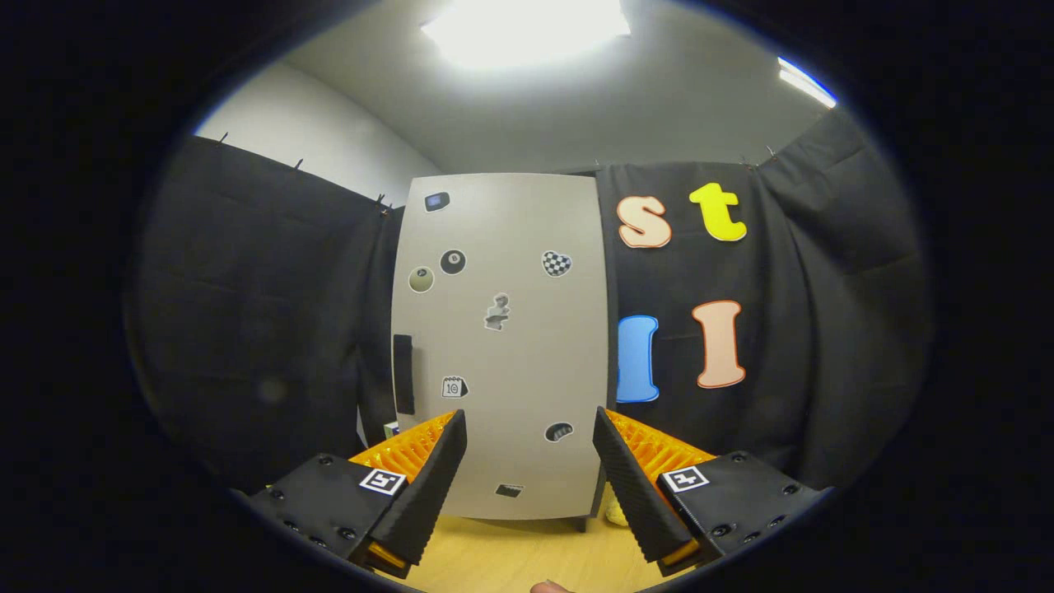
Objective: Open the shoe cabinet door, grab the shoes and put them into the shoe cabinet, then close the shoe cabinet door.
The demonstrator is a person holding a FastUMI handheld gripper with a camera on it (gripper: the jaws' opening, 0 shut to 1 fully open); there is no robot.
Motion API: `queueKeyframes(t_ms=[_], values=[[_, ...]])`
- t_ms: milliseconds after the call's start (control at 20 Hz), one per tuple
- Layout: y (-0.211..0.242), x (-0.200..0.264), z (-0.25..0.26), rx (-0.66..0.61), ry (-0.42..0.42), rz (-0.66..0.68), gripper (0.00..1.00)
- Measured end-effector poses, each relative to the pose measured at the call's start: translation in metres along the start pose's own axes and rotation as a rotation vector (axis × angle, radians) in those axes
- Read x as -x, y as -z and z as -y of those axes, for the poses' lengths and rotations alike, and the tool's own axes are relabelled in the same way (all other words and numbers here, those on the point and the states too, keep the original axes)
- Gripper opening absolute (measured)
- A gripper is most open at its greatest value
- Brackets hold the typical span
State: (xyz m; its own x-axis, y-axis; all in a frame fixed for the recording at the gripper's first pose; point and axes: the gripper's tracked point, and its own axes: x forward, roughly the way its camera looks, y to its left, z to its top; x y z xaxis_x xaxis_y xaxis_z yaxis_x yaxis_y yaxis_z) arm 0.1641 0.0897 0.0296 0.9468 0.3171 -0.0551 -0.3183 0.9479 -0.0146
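So the gripper (529,436) is just hanging in the air with its fingers (428,486) spread wide, nothing between them. Straight ahead, beyond them, is the shoe cabinet (502,346) standing on the wooden table (527,552), its door shut, covered in little stickers (557,263), black handle (403,374) down its left side. A bit of something pale yellow (616,512) peeks out by its right foot, can't tell what.

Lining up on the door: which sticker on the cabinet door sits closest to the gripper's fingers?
The dark sticker lowest on the cabinet door, between the open gripper's fingers; the others sit higher on the door.
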Motion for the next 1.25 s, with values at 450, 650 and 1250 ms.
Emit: queueKeyframes(t_ms=[450, 650, 1250], values=[[0.058, 0.082, 0.069, 0.039, 0.173, -0.042, 0.97], [0.08, 0.106, 0.074, -0.019, 0.222, -0.07, 0.97], [0.065, 0.145, 0.058, 0.009, 0.33, 0.005, 0.97]])
